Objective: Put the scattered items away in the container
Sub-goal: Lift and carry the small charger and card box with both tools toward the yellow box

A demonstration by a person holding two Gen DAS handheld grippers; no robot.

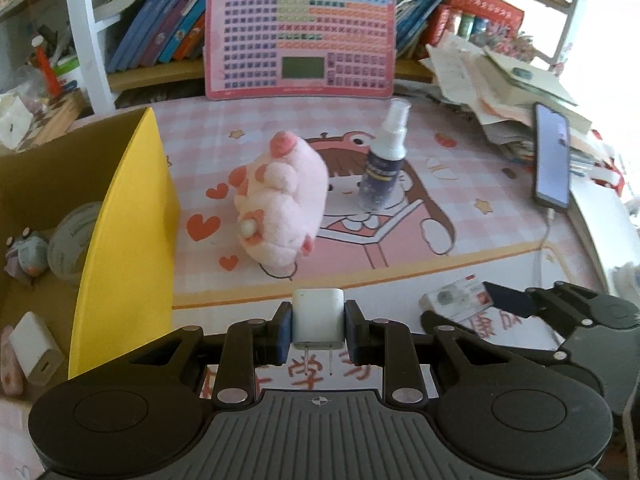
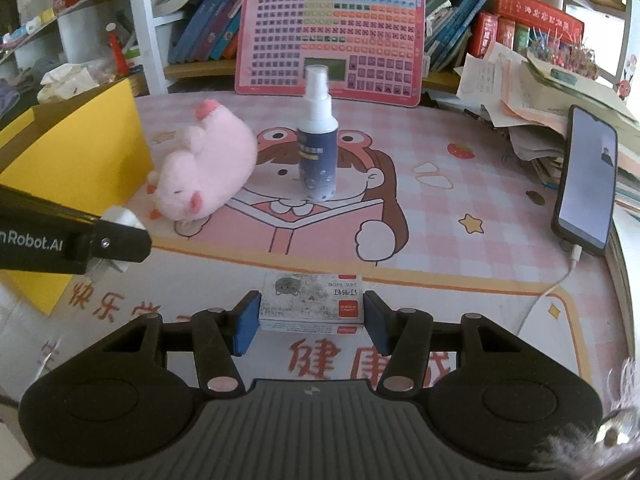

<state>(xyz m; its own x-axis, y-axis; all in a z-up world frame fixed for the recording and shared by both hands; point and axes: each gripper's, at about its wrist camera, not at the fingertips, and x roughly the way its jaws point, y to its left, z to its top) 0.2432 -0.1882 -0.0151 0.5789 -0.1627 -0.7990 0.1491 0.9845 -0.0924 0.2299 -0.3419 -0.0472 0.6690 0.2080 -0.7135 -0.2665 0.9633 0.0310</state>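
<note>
My left gripper point(image 1: 318, 320) is shut on a white plug charger point(image 1: 318, 312), prongs toward the camera, held above the mat just right of the yellow cardboard box point(image 1: 128, 240). In the right wrist view, the left gripper point(image 2: 120, 240) shows at the left edge with the charger point(image 2: 124, 216) in it. My right gripper point(image 2: 312, 316) has its blue pads against both ends of a small staples box point(image 2: 312, 300), near the mat's front edge. A pink plush pig point(image 1: 280, 200) lies on its side beside the yellow box. A spray bottle point(image 1: 384, 160) stands upright behind it.
Inside the yellow box lie another white charger point(image 1: 34, 344), a small grey plush point(image 1: 24, 256) and a round roll point(image 1: 72, 240). A phone point(image 2: 588, 180) leans on a paper stack point(image 2: 532, 112) at the right, its cable trailing forward. A pink chart board point(image 2: 332, 36) stands against the bookshelf.
</note>
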